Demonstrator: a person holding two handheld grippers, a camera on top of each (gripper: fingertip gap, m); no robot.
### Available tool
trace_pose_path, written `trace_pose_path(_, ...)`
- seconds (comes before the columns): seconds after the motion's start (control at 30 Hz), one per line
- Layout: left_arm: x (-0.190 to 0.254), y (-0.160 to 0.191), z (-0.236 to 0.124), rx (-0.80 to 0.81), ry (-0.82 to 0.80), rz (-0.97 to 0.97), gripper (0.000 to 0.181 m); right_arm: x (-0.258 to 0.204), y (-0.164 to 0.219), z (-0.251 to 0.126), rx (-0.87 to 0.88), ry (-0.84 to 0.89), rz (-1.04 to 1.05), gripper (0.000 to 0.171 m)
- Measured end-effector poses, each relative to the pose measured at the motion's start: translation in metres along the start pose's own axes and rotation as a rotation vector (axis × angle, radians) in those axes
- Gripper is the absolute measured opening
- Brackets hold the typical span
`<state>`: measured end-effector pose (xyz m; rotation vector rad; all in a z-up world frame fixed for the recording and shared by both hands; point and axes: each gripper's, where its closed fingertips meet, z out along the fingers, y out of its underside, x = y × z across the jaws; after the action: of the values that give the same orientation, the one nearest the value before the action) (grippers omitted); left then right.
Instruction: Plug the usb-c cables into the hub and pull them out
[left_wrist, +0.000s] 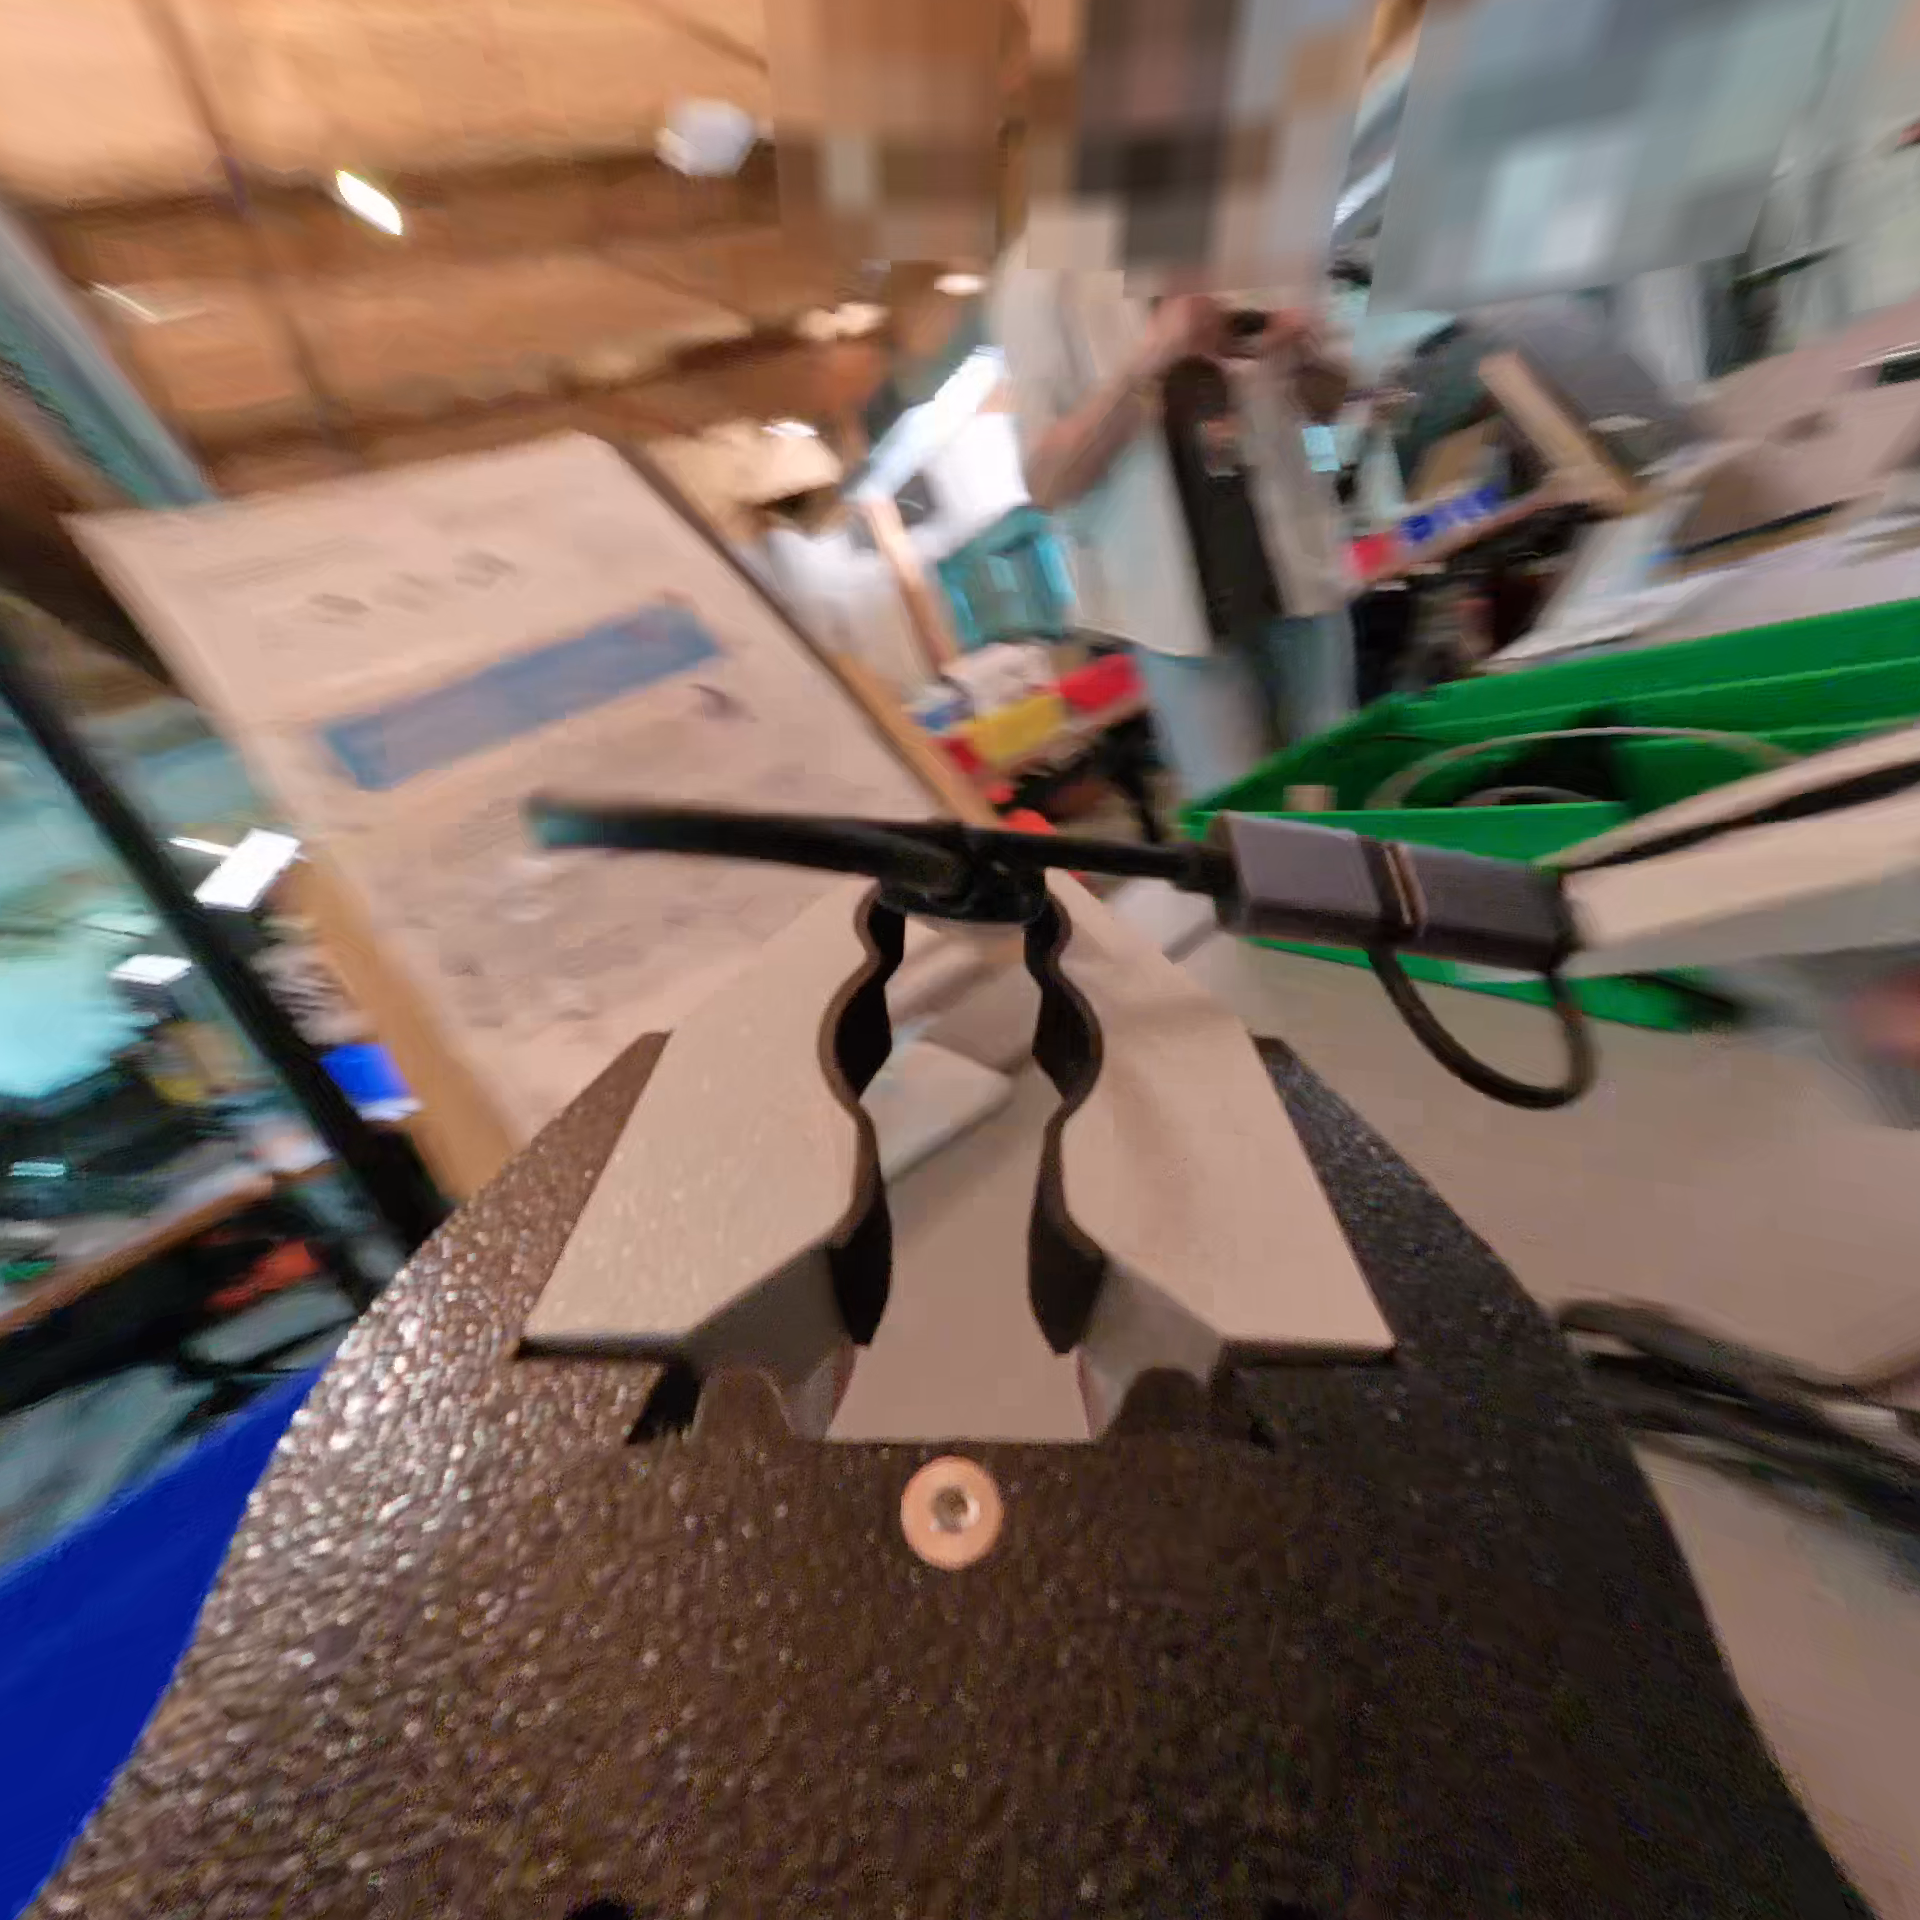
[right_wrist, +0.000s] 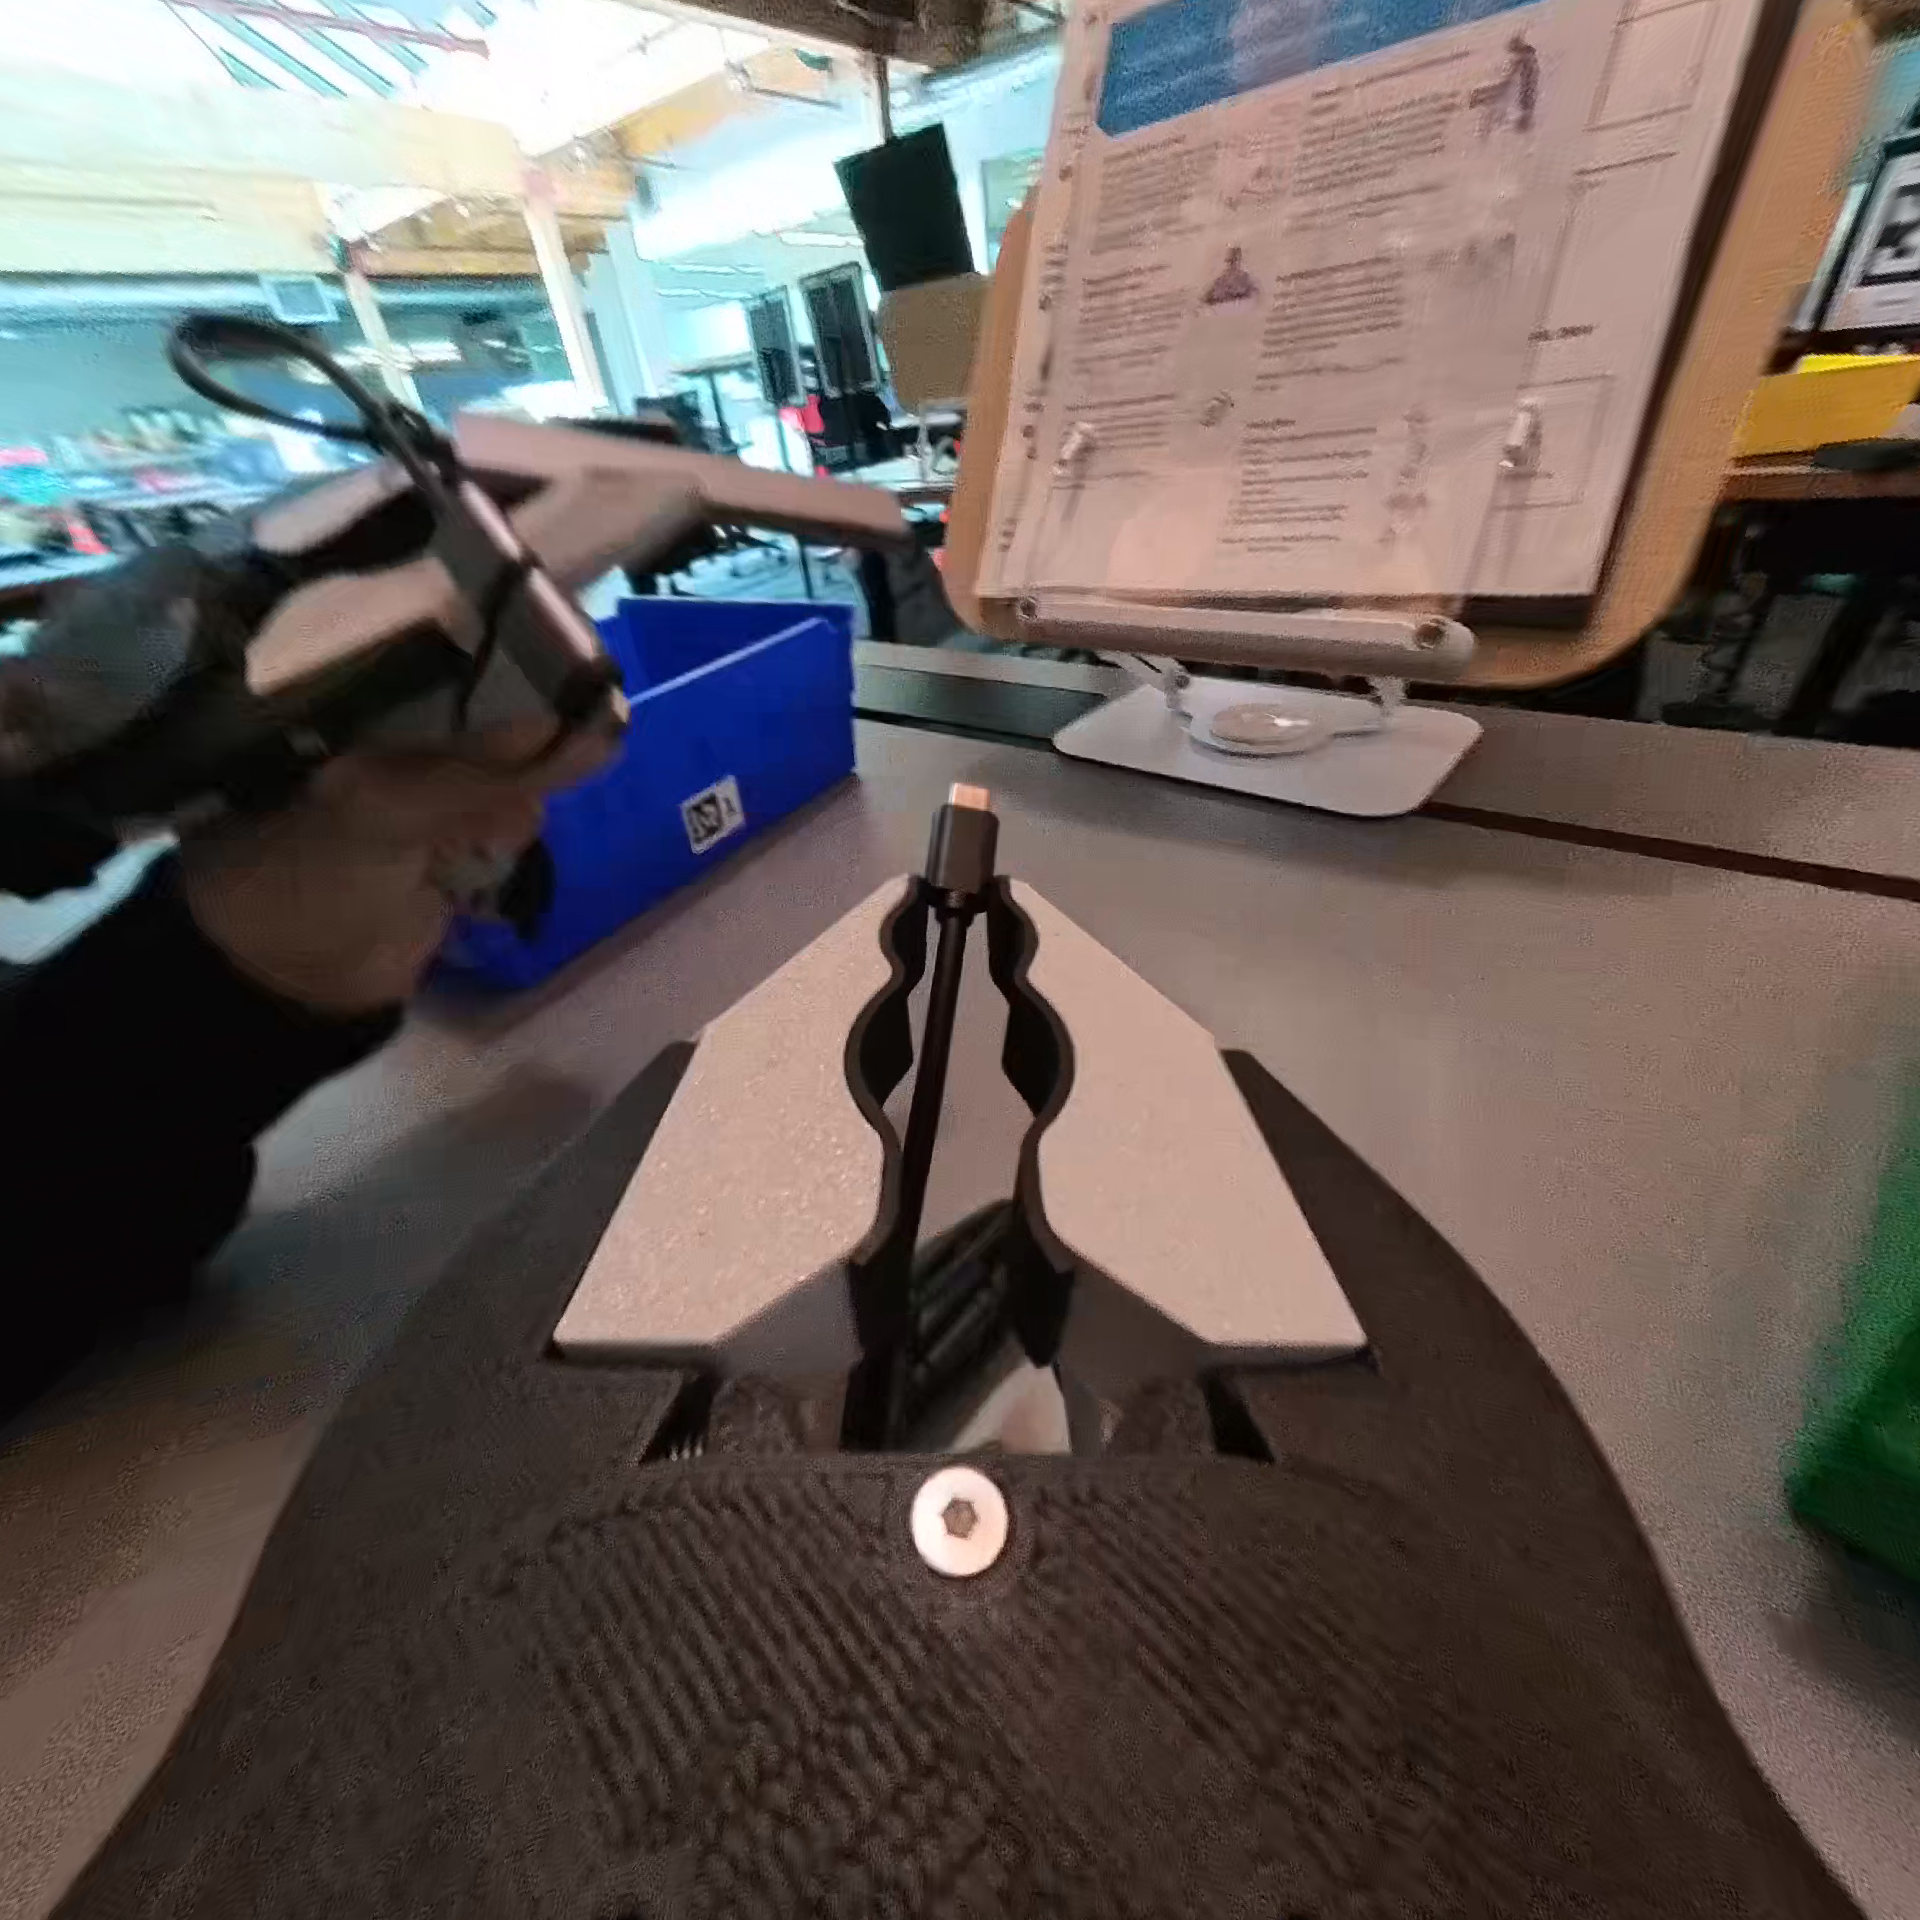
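Well, the left gripper has its tongs pinched together on a black cable, held right at the fingertips and lying crosswise. The cable's left end sticks out free and blurred. Its right end runs straight into a grey hub hanging in the air just right of the tongs. A thin dark loop droops from the hub's far right end. Pale grey slabs meet the hub at the right edge of that view, and I cannot tell what they are. Behind them, farther right, sits a green bin, and a person stands in the far background.

The right gripper is clamped on a usb-c cable. The black lead comes up between the two fingers from near the gripper's body, and the plug pokes out past the tips, its silver end pointing away over the grey table. The plug is in nothing; it is well apart from the hub.

From the right wrist view the other gripper is up at the left, in a black-gloved hand, blurred, with the hub and its loop raised above a blue bin. Far right on the table a document stand props up printed sheets.
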<state>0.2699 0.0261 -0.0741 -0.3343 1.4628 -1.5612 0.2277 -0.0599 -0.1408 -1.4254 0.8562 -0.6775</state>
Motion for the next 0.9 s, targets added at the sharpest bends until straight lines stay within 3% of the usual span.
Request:
trace_pose_path(0.03, -0.029, 0.000, -0.006, 0.007, -0.047, -0.068, 0.022, 0.009, 0.003, -0.013, 0.008, 0.023, 0.027, 0.011)
trace_pose_path(0.1, -0.043, -0.013, -0.016, 0.106, 0.040, -0.298, 0.021, 0.012, -0.001, -0.031, 0.045, -0.021, 0.103, 0.011)
trace_pose_path(0.17, -0.021, -0.011, -0.012, 0.077, 0.081, -0.166, 0.021, 0.020, -0.013, -0.042, 0.031, -0.001, 0.008, 0.011)
trace_pose_path(0.33, 0.031, -0.010, -0.003, 0.055, 0.218, -0.090, 0.022, 0.057, -0.091, -0.073, -0.010, 0.093, -0.308, 0.011)
trace_pose_path(0.47, 0.045, -0.009, -0.002, 0.051, 0.269, -0.096, 0.022, 0.092, -0.141, -0.092, -0.064, 0.106, -0.421, 0.011)
trace_pose_path(0.57, 0.046, -0.009, -0.002, 0.056, 0.284, -0.134, 0.022, 0.116, -0.157, -0.097, -0.118, 0.053, -0.437, 0.011)
trace_pose_path(0.7, 0.044, -0.002, 0.000, 0.039, 0.279, -0.140, 0.022, 0.150, -0.139, -0.091, -0.237, -0.053, -0.442, 0.011)
trace_pose_path(0.9, 0.041, 0.003, 0.000, 0.028, 0.274, -0.145, 0.022, 0.188, -0.094, -0.080, -0.461, -0.043, -0.598, 0.011)
